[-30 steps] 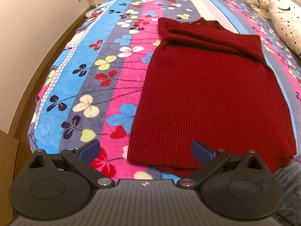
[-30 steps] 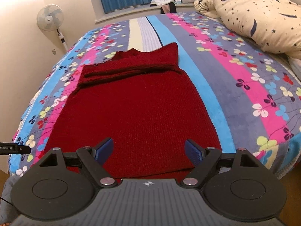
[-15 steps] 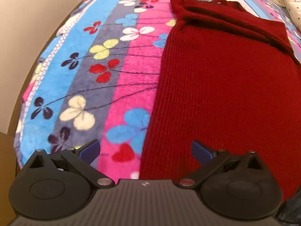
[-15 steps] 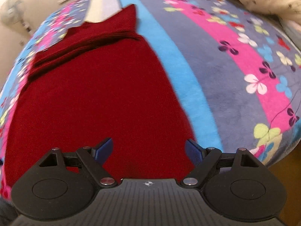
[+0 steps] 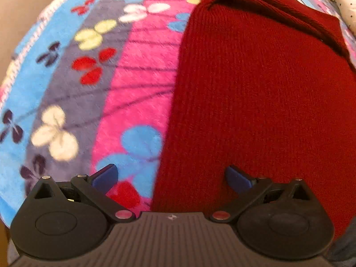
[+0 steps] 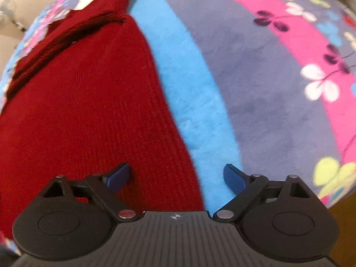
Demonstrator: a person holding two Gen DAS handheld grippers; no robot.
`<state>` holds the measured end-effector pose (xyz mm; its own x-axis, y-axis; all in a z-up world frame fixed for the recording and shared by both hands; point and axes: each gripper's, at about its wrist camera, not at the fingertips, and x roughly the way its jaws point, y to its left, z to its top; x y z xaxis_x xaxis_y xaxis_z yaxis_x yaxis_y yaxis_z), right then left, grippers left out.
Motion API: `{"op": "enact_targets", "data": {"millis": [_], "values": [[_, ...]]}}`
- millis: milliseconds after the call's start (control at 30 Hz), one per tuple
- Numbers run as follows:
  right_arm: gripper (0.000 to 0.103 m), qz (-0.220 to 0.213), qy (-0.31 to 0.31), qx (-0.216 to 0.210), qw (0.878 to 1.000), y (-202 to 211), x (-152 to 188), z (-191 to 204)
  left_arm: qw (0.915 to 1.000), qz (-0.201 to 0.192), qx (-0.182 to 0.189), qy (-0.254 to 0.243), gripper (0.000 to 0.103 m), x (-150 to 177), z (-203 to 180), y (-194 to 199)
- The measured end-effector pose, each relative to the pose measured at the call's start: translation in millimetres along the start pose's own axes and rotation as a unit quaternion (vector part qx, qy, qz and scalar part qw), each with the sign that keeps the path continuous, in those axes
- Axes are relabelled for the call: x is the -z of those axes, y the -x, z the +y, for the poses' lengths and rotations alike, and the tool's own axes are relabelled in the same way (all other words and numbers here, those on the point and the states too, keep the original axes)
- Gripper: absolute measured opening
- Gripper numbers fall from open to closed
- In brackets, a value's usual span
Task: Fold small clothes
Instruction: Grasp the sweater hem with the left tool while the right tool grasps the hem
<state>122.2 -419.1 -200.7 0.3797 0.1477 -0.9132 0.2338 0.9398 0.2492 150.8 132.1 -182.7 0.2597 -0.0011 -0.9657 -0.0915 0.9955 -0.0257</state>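
Observation:
A dark red knitted sweater lies flat on the bed, its sleeves folded across the far end. It also shows in the right wrist view. My left gripper is open and low over the sweater's near left corner, with the left edge running between its fingers. My right gripper is open and low over the near right corner, with the right edge between its fingers. The hem itself is hidden under both gripper bodies.
The sweater rests on a striped floral blanket, also in the right wrist view. A starry white duvet lies at the far right. A white fan stands by the wall at the left. The bed's edge drops off at the near right.
Both grippers have come down and forward, close to the sweater's near corners. The jaws have stayed open. The sweater has not moved.

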Motion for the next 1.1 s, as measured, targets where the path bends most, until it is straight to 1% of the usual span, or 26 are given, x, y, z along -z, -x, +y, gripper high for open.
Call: {"op": "enact_targets", "data": {"millis": [33, 67, 100, 133, 167, 233, 300, 333, 367, 400, 433, 467, 500, 533, 567, 667, 733, 800, 900, 967, 1033, 1100], "values": [[0.091, 0.002, 0.007, -0.008, 1.000, 1, 2, 0, 0.9999, 0.006, 0.013, 0.005, 0.103, 2, 0, 1], [0.088, 0.005, 0.013, -0.021, 1.000, 3, 4, 1, 0.9995, 0.013, 0.027, 0.006, 0.103, 4, -1, 0], [0.085, 0.012, 0.019, -0.040, 0.999, 5, 7, 1, 0.9992, 0.018, 0.036, 0.002, 0.103, 6, -3, -1], [0.084, 0.018, 0.019, -0.061, 0.998, 7, 10, 2, 0.9988, 0.024, 0.043, -0.004, 0.103, 9, -6, -3], [0.083, 0.022, 0.019, -0.076, 0.997, 9, 14, 2, 0.9986, 0.030, 0.044, -0.010, 0.103, 11, -9, -5], [0.083, 0.024, 0.013, -0.093, 0.995, 11, 20, 3, 0.9986, 0.036, 0.037, -0.012, 0.103, 13, -15, -7], [0.084, 0.012, -0.002, -0.094, 0.995, 10, 26, 0, 0.9984, 0.046, 0.033, -0.001, 0.102, 9, -16, -7], [0.083, 0.005, -0.010, -0.093, 0.996, 11, 27, -1, 0.9984, 0.046, 0.032, 0.008, 0.094, 8, -15, -5], [0.078, -0.001, -0.016, -0.088, 0.996, 12, 28, 0, 0.9986, 0.041, 0.028, 0.017, 0.075, 6, -14, 1], [0.062, -0.005, -0.021, -0.079, 0.997, 14, 28, 0, 0.9987, 0.036, 0.027, 0.026, 0.046, 6, -13, 8], [0.049, -0.010, -0.028, -0.065, 0.997, 16, 29, -1, 0.9986, 0.033, 0.023, 0.035, 0.030, 6, -13, 15], [0.029, -0.014, -0.039, -0.050, 0.998, 19, 29, -1, 0.9986, 0.029, 0.023, 0.038, 0.021, 7, -13, 21], [0.022, -0.015, -0.055, -0.056, 0.997, 22, 30, -3, 0.9986, 0.023, 0.024, 0.041, 0.010, 8, -13, 26], [0.021, -0.018, -0.075, -0.070, 0.995, 26, 32, -6, 0.9987, 0.018, 0.024, 0.041, 0.008, 10, -14, 32], [0.020, -0.026, -0.083, -0.073, 0.994, 30, 34, -6, 0.9989, 0.012, 0.022, 0.040, 0.008, 10, -15, 37], [0.018, -0.055, -0.055, -0.062, 0.995, 49, 37, 9, 0.9984, -0.010, 0.029, 0.047, 0.008, 13, -18, 60], [0.018, -0.073, -0.047, -0.063, 0.994, 67, 35, 18, 0.9968, -0.033, 0.040, 0.060, 0.008, 16, -16, 83], [0.017, -0.095, -0.047, -0.079, 0.991, 90, 33, 24, 0.9949, -0.056, 0.049, 0.069, 0.008, 19, -16, 101], [0.017, -0.125, -0.039, -0.099, 0.986, 122, 33, 28, 0.9931, -0.089, 0.049, 0.059, 0.007, 30, -17, 126], [0.016, -0.137, -0.035, -0.106, 0.984, 137, 36, 31, 0.9923, -0.098, 0.051, 0.058, 0.007, 39, -16, 136], [0.016, -0.146, -0.027, -0.111, 0.983, 149, 45, 32, 0.9919, -0.097, 0.054, 0.062, 0.007, 51, -14, 142], [0.016, -0.150, -0.021, -0.112, 0.982, 157, 56, 33, 0.9927, -0.094, 0.052, 0.054, 0.007, 66, -16, 146]]}}
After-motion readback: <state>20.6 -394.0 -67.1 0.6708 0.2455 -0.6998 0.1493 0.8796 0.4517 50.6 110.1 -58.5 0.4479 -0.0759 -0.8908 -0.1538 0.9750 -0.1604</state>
